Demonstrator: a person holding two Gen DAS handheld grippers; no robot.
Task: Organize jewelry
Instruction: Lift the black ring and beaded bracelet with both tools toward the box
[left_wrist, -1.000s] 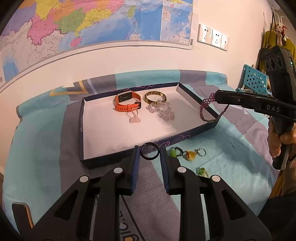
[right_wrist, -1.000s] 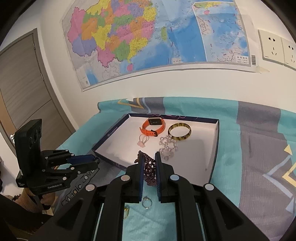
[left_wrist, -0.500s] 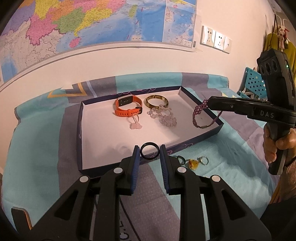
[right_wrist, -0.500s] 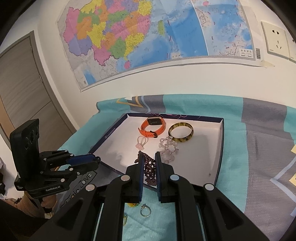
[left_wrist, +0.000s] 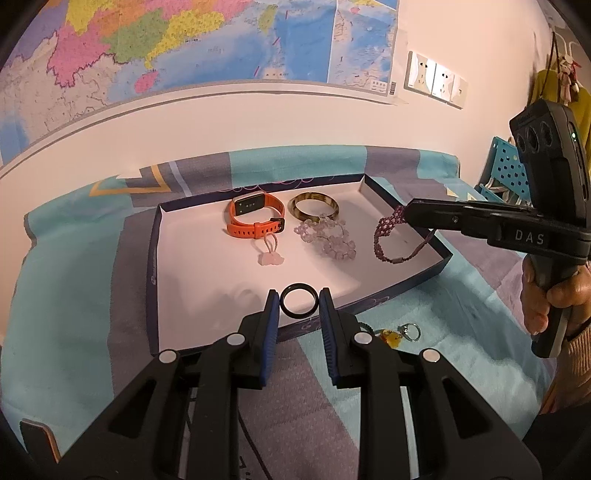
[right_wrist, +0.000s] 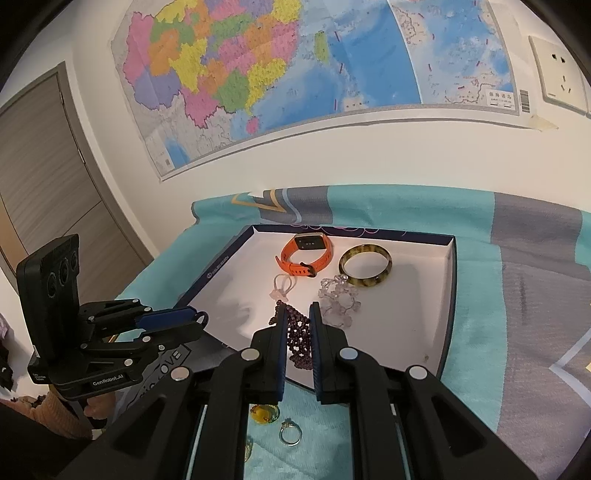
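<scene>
Across the table a teal and grey patterned cloth (left_wrist: 74, 295) was spread, with a big coloured map (right_wrist: 295, 74) taped to the white wall behind and wall sockets (left_wrist: 436, 79) off to its right. On the cloth a shallow dark-rimmed box lid (left_wrist: 153, 258) was set, white inside, and in it an orange watch (left_wrist: 255, 218), a tortoiseshell bangle (left_wrist: 314, 206), a clear bead bracelet (left_wrist: 327, 236) and a small pink charm (left_wrist: 271, 258) were laid out. Just outside the near rim, a yellow pendant (right_wrist: 263, 412) and a silver ring (right_wrist: 290, 435) were left on the cloth.

The left gripper (left_wrist: 298, 301) was tilted downward over the lid's near rim, and a black ring (left_wrist: 298, 302) was pinched between its blue pads. The right gripper (right_wrist: 298, 325), held by a hand (left_wrist: 554, 299) on its handle, was angled down over the lid's right part, clamped on a purple beaded bracelet (right_wrist: 298, 339) that was dangling inside the lid.
</scene>
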